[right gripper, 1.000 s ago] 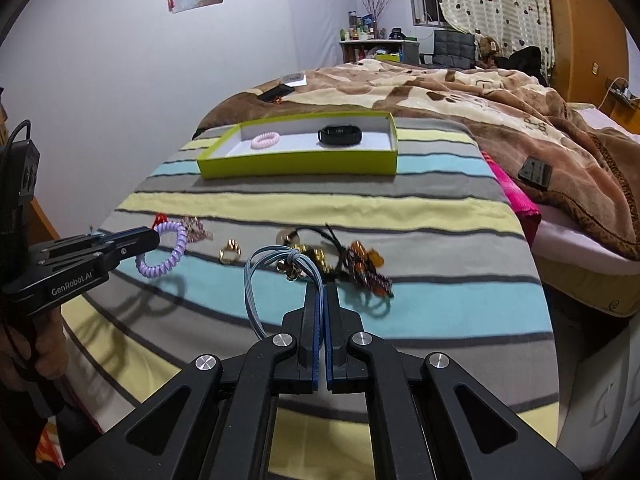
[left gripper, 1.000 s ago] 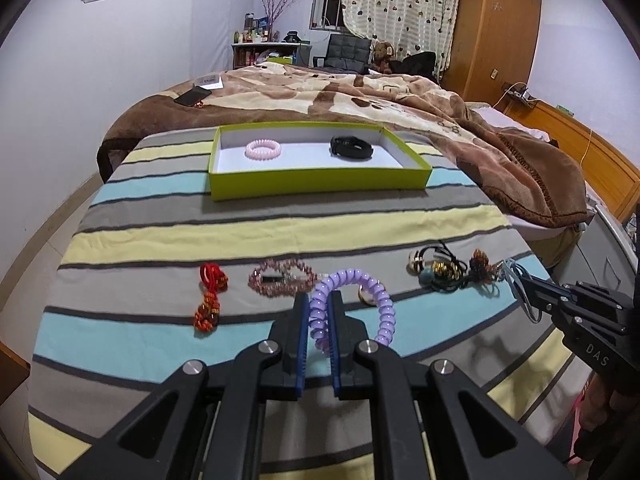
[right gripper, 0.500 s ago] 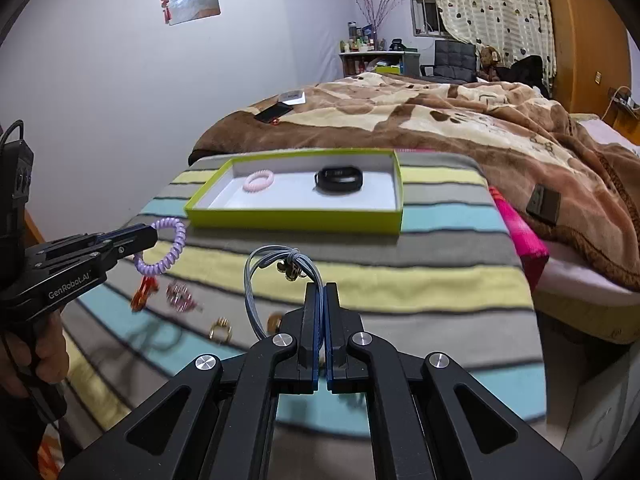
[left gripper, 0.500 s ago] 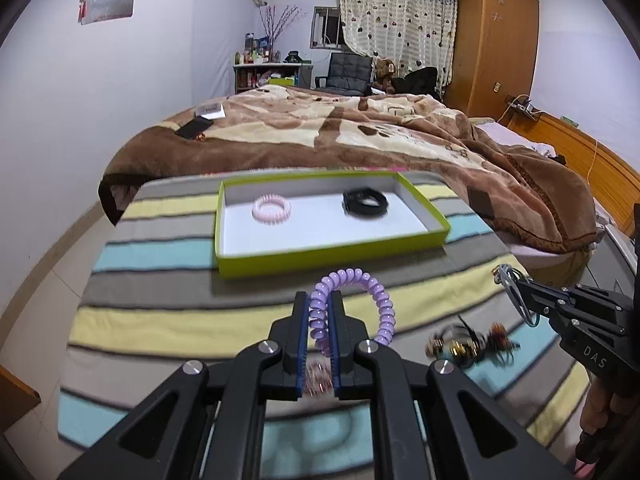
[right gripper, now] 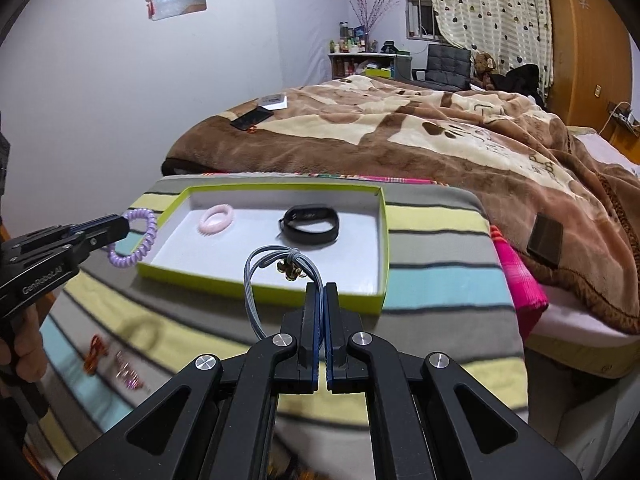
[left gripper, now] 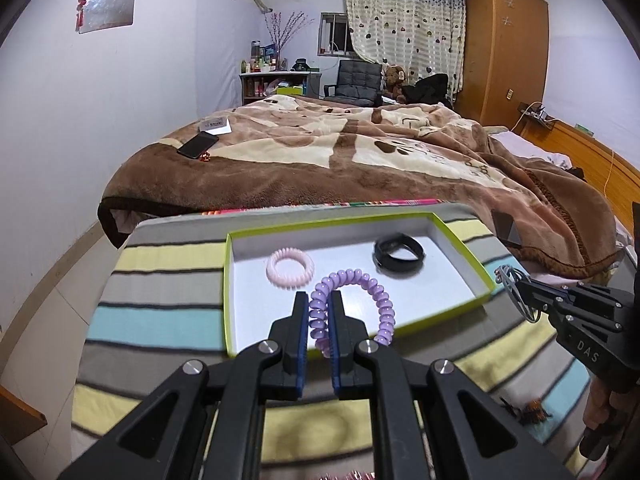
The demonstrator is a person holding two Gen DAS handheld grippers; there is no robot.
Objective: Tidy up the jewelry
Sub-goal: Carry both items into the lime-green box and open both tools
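Note:
A lime-green tray (left gripper: 230, 280) with a white floor lies on the striped bedcover; it also shows in the right wrist view (right gripper: 382, 240). In it lie a pink coil bracelet (left gripper: 290, 267) (right gripper: 217, 219) and a black band (left gripper: 398, 253) (right gripper: 310, 224). My left gripper (left gripper: 320, 300) is shut on a purple coil bracelet (left gripper: 370, 284) above the tray's near edge; both show in the right wrist view (right gripper: 120, 229) (right gripper: 146, 240). My right gripper (right gripper: 321, 292) is shut on a grey-blue cord bracelet (right gripper: 256, 276) with gold charms, by the tray's near right side; it shows in the left view (left gripper: 516, 286).
Loose jewelry lies on the bedcover near me: a red piece (right gripper: 94, 354), a pink beaded piece (right gripper: 128, 372) and a dark tangle (left gripper: 526, 414). A brown blanket (left gripper: 360, 160) with a phone (left gripper: 198, 146) lies beyond the tray. A dark flat object (right gripper: 545, 236) lies at right.
Both grippers have moved forward from the loose jewelry toward the tray, each carrying its bracelet. The purple coil now hangs over the tray's near edge.

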